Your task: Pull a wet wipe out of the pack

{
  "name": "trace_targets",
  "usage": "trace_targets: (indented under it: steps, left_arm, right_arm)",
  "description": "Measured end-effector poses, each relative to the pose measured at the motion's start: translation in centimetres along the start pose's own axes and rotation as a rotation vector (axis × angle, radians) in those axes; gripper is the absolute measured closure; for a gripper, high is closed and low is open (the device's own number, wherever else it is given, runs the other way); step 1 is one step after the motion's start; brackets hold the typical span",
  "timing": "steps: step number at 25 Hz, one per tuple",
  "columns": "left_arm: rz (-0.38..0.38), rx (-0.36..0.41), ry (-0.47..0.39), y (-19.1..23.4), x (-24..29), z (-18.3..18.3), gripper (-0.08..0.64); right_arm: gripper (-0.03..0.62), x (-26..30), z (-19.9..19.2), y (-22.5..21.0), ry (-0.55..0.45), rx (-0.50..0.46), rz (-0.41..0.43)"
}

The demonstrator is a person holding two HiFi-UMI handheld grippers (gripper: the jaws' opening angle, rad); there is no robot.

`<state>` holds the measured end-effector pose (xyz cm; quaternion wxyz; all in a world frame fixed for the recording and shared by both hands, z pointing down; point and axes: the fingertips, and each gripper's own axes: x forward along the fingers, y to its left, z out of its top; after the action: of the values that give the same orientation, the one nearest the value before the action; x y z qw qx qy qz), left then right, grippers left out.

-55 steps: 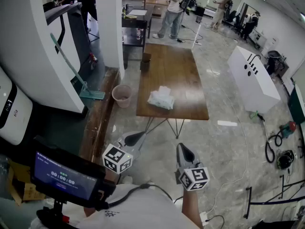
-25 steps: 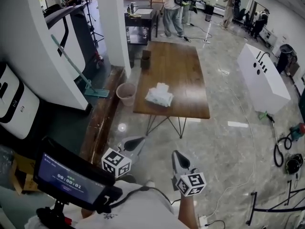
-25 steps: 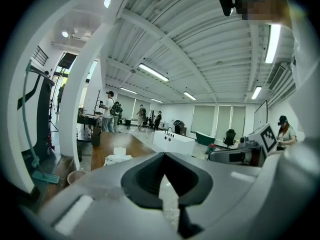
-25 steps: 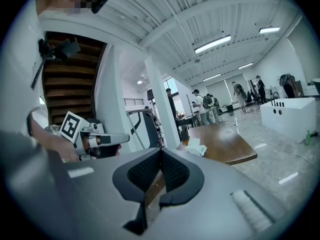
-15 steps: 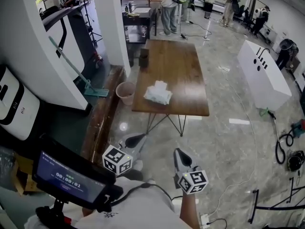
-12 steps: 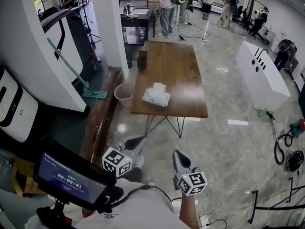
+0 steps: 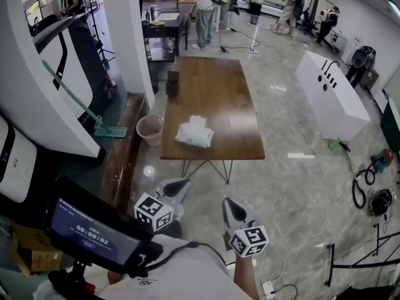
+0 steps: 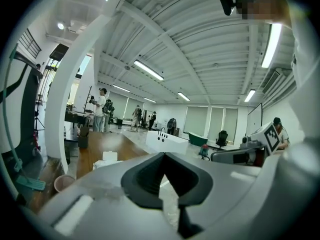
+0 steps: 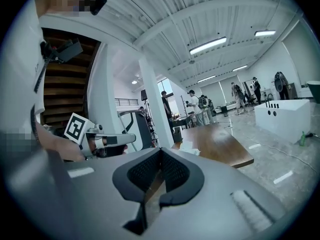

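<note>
The wet wipe pack (image 7: 194, 132), white and crumpled with a wipe sticking up, lies near the front left of a brown wooden table (image 7: 219, 99). Both grippers hang close to my body, well short of the table and over the floor. My left gripper (image 7: 177, 185) is shut with nothing in it, and so is my right gripper (image 7: 229, 207). In the left gripper view the pack (image 8: 106, 158) shows far off beyond the closed tips (image 8: 164, 154). The right gripper view has the pack (image 9: 189, 146) small above its closed tips (image 9: 160, 149).
A pink bin (image 7: 150, 129) stands on the floor at the table's left side, and a dark box (image 7: 172, 83) sits on the table's far left corner. A white cabinet (image 7: 330, 95) is to the right. Cables (image 7: 362, 192) lie on the floor at right. People (image 7: 205, 8) stand beyond the table.
The table and pack have grown a little larger and shifted left in the head view as I came nearer. Both grippers stay shut and low in front of me.
</note>
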<state>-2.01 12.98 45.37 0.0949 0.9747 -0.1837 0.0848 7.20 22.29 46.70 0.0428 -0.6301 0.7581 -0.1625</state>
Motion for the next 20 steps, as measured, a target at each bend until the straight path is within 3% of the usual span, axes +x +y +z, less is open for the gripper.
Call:
trace_targets:
  steps: [6,20]
  left_arm:
    - [-0.034,-0.007,-0.023,7.5,5.5,2.1,0.560]
    - [-0.060,-0.042,0.004,20.6,12.6,5.2,0.560]
  right_arm:
    - [0.584,9.0,2.3,-1.6,0.004,-0.039,-0.026]
    - [0.584,22.7,6.7,-5.3,0.060,-0.086,-0.078]
